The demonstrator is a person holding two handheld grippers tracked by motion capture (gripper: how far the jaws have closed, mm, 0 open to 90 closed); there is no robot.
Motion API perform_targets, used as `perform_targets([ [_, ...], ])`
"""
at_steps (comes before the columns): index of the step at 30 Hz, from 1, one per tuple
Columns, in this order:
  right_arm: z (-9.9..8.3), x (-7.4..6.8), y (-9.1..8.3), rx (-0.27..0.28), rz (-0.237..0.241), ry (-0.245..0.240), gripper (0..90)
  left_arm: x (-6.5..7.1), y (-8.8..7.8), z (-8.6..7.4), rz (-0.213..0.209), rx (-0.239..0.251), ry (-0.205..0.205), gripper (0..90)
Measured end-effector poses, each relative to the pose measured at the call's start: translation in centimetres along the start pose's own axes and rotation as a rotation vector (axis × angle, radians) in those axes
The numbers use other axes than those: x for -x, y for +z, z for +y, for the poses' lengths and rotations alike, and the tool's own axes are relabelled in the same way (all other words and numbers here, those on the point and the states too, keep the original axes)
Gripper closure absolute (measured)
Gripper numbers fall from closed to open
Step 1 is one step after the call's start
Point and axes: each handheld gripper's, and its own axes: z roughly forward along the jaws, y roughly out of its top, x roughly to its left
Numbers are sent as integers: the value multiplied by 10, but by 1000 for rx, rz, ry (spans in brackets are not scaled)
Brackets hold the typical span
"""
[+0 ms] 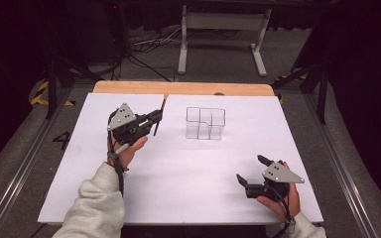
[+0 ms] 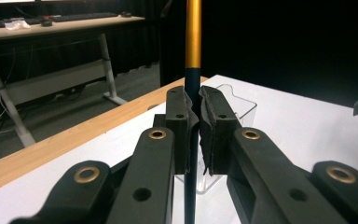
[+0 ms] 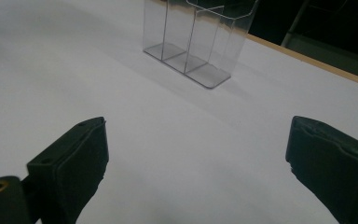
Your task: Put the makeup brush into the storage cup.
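Note:
My left gripper [image 1: 157, 116] is shut on a thin pen, dark at the lower part and gold above [image 2: 193, 32]; the pen [image 1: 161, 110] stands roughly upright above the white table, left of a clear plastic organizer [image 1: 206, 123] with several compartments. Along the left gripper's jaws, the pen is pinched between the pads [image 2: 182, 116] and the organizer [image 2: 242, 109] sits just behind them. My right gripper [image 1: 252, 171] rests open near the front right of the table, nothing between its jaws. The organizer [image 3: 193, 42] stands ahead of it, empty as far as I can tell.
A white sheet [image 1: 178, 168] covers the table, with a wooden strip [image 1: 183, 88] along the far edge. Beyond it stand a white desk frame [image 1: 223, 34] and cables on the dark floor. Metal rails run along both table sides.

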Motion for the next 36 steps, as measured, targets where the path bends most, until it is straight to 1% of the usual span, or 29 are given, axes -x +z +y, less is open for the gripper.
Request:
perform_targets([
  [7,0,0,0,-3,-2,-2,65,1,6,3,-3,34,-11,827],
  [8,0,0,0,-3,-1,-1,64,2,8,4,-10,38,-15,827],
  [10,0,0,0,-4,-1,-1,64,3,11,6,-10,37,-6,827],
  [11,0,0,0,-3,-1,-2,65,4,13,6,-16,37,-10,827],
  [15,0,0,0,-4,-1,-3,65,6,18,9,-20,39,-2,827],
  [17,0,0,0,-1,-2,-5,65,7,20,10,-26,44,-12,827],
  [19,0,0,0,-1,-1,-6,65,6,21,12,-26,37,-5,826],
  [21,0,0,0,-5,-2,-8,65,7,24,15,-27,45,-4,827],
  [22,0,0,0,-5,0,-8,65,7,25,15,-29,38,-3,827],
  [23,0,0,0,-5,0,-9,65,7,27,16,-30,40,-8,827],
  [25,0,-1,0,-4,0,-9,65,7,29,17,-29,35,-4,827],
  [28,0,0,0,-5,0,-7,65,6,32,19,-27,40,-4,827],
  [29,0,0,0,-4,-1,-8,65,6,34,20,-32,42,-11,827],
  [30,0,0,0,-4,-1,-8,65,6,34,21,-31,36,-5,827],
  [36,0,0,0,-4,-1,-7,66,7,41,25,-38,31,-3,827],
])
